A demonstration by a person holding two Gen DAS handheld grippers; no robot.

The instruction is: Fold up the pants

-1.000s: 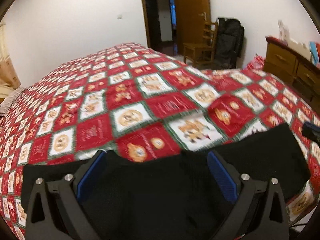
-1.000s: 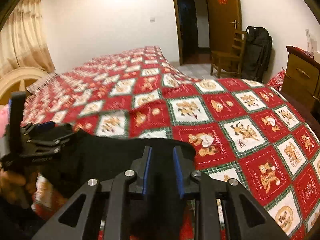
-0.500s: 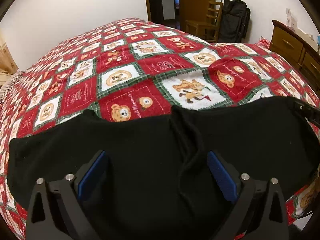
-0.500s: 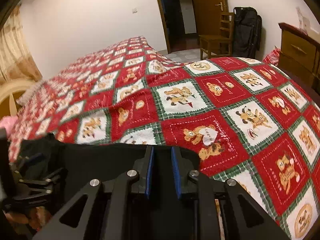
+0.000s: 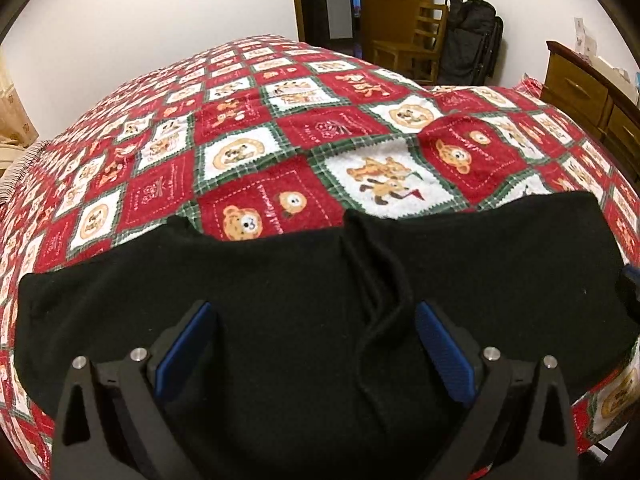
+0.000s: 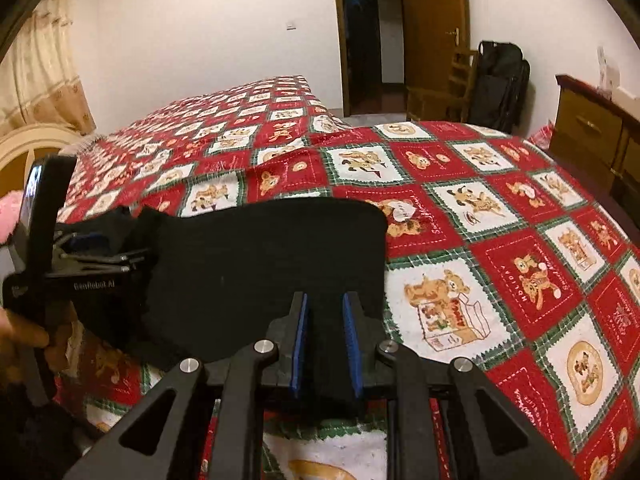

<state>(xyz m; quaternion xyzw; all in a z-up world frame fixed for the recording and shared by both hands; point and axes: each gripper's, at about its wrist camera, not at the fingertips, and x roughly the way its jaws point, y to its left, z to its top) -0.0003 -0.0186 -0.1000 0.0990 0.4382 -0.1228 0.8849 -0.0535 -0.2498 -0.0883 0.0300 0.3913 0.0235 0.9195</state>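
Black pants (image 5: 280, 292) lie spread across the near edge of a bed with a red, white and green patchwork quilt (image 5: 280, 140). A drawstring (image 5: 380, 300) curls over the waist area. My left gripper (image 5: 316, 344) is open, its blue pads wide apart over the fabric. In the right wrist view the pants (image 6: 260, 252) lie ahead. My right gripper (image 6: 326, 344) is shut on a fold of the pants near the quilt's front edge. The left gripper (image 6: 92, 256) shows at the left, at the pants' other end.
A wooden dresser (image 5: 588, 92) stands at the right. A wooden chair (image 5: 416, 48) and a black bag (image 5: 468, 40) stand by the open door (image 6: 432, 32). A curtain (image 6: 40, 80) and a curved headboard (image 6: 24, 148) are at the left.
The pants came down from a raised hold and now lie spread flatter on the quilt. My left gripper has stayed open; my right gripper keeps its hold on the fabric.
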